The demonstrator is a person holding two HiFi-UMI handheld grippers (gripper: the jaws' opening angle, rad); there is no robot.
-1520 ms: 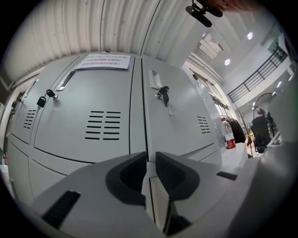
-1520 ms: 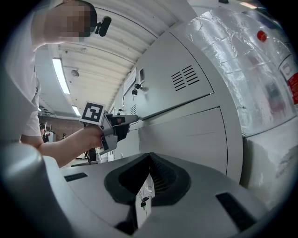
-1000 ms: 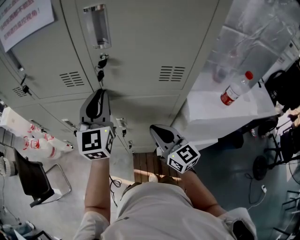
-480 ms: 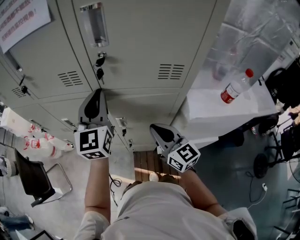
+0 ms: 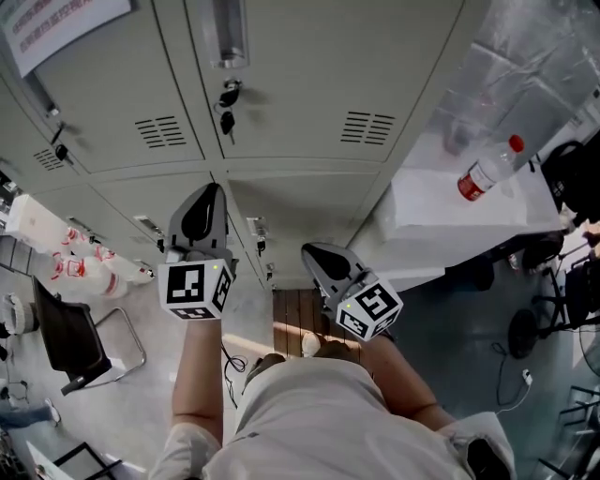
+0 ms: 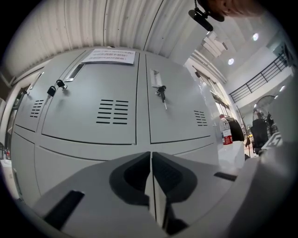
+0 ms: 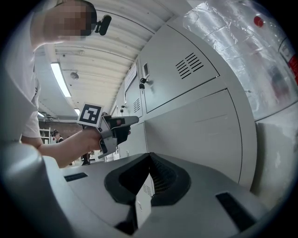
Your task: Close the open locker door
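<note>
A bank of grey lockers [image 5: 309,75] fills the top of the head view, and every door I can see lies flush. A bunch of keys [image 5: 228,98] hangs from the lock of the upper middle door [image 6: 177,107]. My left gripper [image 5: 208,195] is shut with nothing between its jaws; it points at the lower doors, a short way off them. In the left gripper view its jaws [image 6: 151,158] meet in a thin seam. My right gripper [image 5: 315,255] is shut and empty too, held lower and to the right, beside the locker's side. The right gripper view shows the left gripper [image 7: 116,128].
A white table [image 5: 441,211] stands against the lockers on the right with a red-labelled plastic bottle [image 5: 487,169] lying on it. A paper notice [image 5: 66,21] is stuck to the upper left door. A black chair [image 5: 70,342] and white bags [image 5: 84,267] sit at lower left.
The lockers have slid right and down in the head view. My left gripper now sits a little farther below the keyed door. The right gripper has hardly moved.
</note>
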